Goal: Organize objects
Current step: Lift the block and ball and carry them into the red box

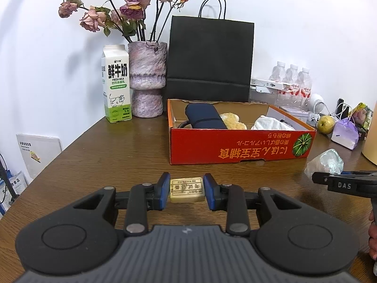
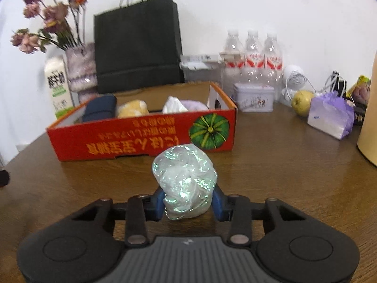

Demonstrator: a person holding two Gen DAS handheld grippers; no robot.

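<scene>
Up close, crumpled iridescent wrap ball [image 2: 186, 181] glitters green; cream eraser [image 1: 186, 189] printed

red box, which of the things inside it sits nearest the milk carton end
The dark navy rolled fabric pouch in the red cardboard box; the yellow fluffy item and white crumpled bag lie further right.

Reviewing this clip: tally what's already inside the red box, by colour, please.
Inside the red box:
Navy pouch: 1
Yellow lump: 1
White crumpled bag: 1
Lilac item: 1
Total: 4
</scene>
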